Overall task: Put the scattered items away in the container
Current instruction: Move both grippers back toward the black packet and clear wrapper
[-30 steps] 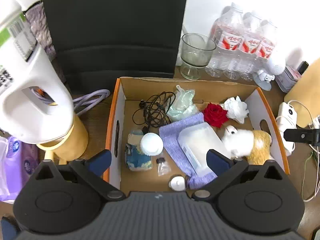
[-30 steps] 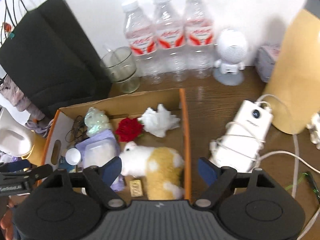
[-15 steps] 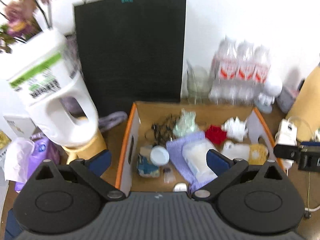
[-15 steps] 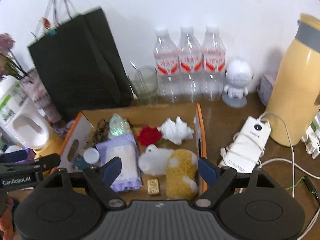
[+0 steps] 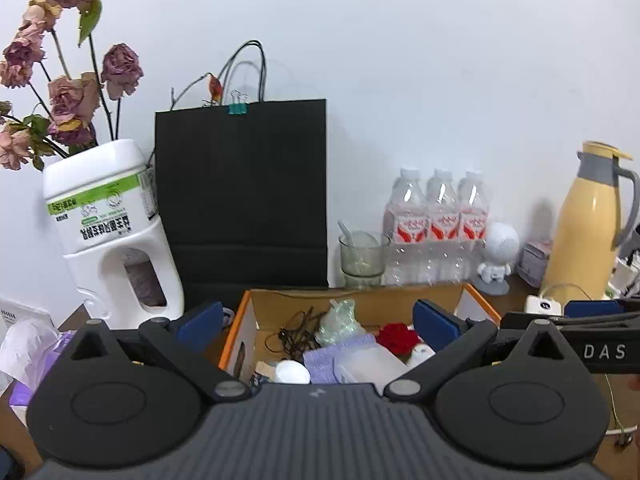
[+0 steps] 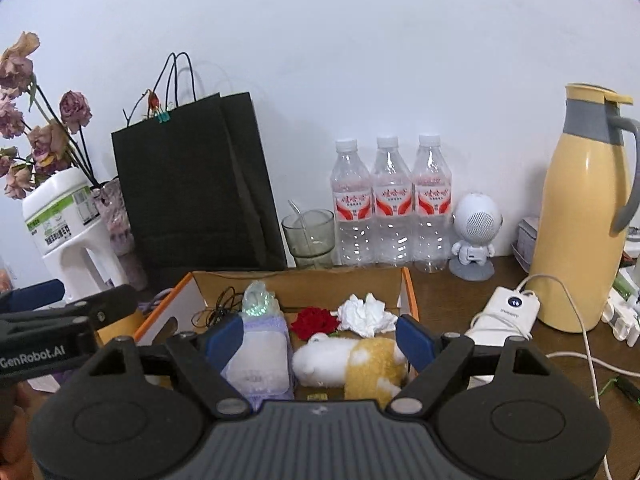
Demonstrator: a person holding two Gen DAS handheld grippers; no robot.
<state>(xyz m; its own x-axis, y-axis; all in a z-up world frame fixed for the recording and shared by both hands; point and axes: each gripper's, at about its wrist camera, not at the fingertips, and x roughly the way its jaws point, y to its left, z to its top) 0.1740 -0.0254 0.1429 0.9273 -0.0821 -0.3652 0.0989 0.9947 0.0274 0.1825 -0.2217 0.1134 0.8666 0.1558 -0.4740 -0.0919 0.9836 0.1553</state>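
An orange-edged cardboard box [image 5: 240,328] [image 6: 407,284] sits on the wooden table. It holds a black cable [image 5: 298,330], a red rose [image 6: 314,320], crumpled white tissue [image 6: 364,312], a plush toy [image 6: 352,364], a clear plastic case on a purple cloth [image 6: 260,356] and a white-capped jar [image 5: 292,372]. My left gripper [image 5: 316,318] is open and empty, raised near the box's front. My right gripper [image 6: 320,338] is open and empty, raised over the box's near side.
Behind the box stand a black paper bag [image 5: 244,196], a glass cup [image 6: 308,236], three water bottles [image 6: 392,204] and a small white robot figure [image 6: 476,236]. A white jug with dried flowers [image 5: 108,232] is left. A yellow thermos [image 6: 580,216] and white power bank [image 6: 504,316] are right.
Both grippers have lifted and tilted up, away from the box, so the wall and tall items now show. Both stay open and empty.
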